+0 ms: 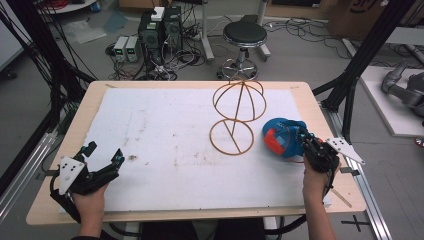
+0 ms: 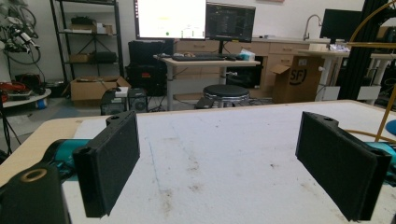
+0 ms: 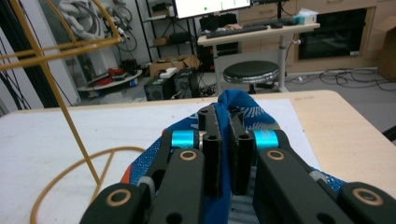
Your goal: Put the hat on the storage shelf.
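Counter: a wooden counter (image 1: 60,145) with a white, slightly stained mat (image 1: 165,145) covering most of its top.

Wire stand: a yellow wire stand (image 1: 235,117) sits on the mat right of centre, a flat ring with a crossbar at the near end and a rounded cage of hoops at the far end. In the right gripper view its thin upright and base ring (image 3: 70,154) rise at the left.

Blue cloth item: a blue fabric piece with red-orange patches and white print (image 1: 281,137) lies on the mat at the right side, just right of the stand's base ring. What sort of item it is I cannot tell for sure.

Right gripper: the right gripper (image 1: 302,136) is held at the right near edge of the counter by the person's right hand (image 1: 316,182). Its fingers (image 3: 212,154) are pressed together on a raised fold of the blue fabric (image 3: 240,109), which stands up between them.

Left gripper: the left gripper (image 1: 105,155) rests low at the left near corner, in the person's left hand (image 1: 90,200). Its fingers (image 2: 109,161) stand wide apart with bare mat between them.

Beyond the counter: a round black stool (image 1: 244,37), black computer boxes (image 1: 160,30) and tangled cables on the floor.
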